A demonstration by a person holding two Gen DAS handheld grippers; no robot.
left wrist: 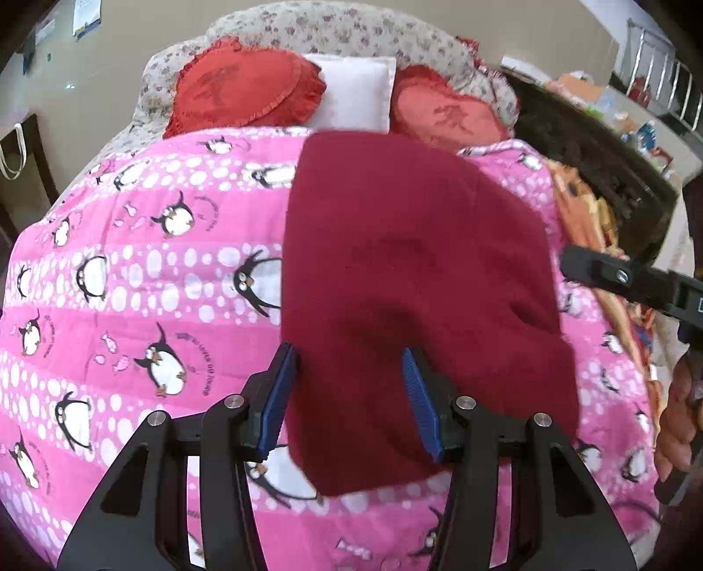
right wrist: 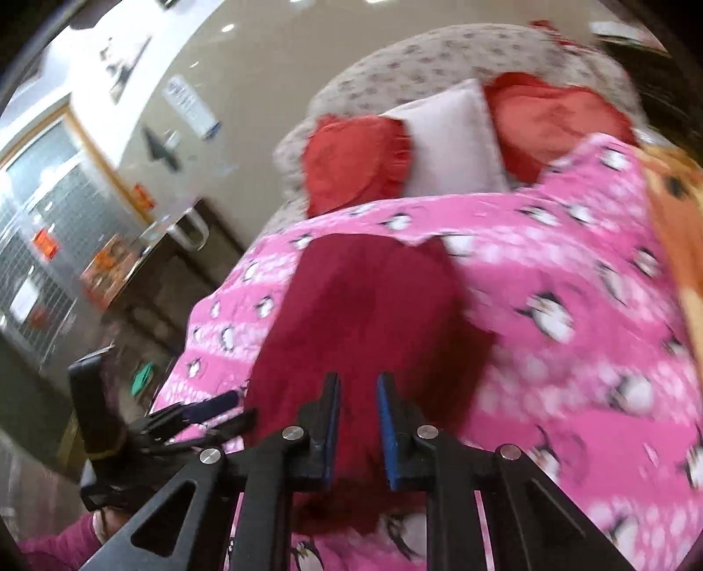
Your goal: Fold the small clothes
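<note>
A dark red garment (left wrist: 413, 281) lies folded lengthwise on a pink penguin-print quilt (left wrist: 132, 281). My left gripper (left wrist: 349, 355) is open, its blue-padded fingers standing wide apart over the garment's near end, nothing between the pads held. The right gripper (left wrist: 615, 281) shows at the right edge of the left wrist view. In the right wrist view the garment (right wrist: 369, 307) runs away from my right gripper (right wrist: 358, 382), whose jaws stand a little apart over its near end. The left gripper (right wrist: 206, 408) shows low on the left there.
Two red heart cushions (left wrist: 246, 88) and a white pillow (left wrist: 356, 92) lie at the bed's head against a floral headboard (left wrist: 342, 26). An orange printed cloth (left wrist: 584, 211) lies along the quilt's right side. A dark side table (right wrist: 175, 272) stands left of the bed.
</note>
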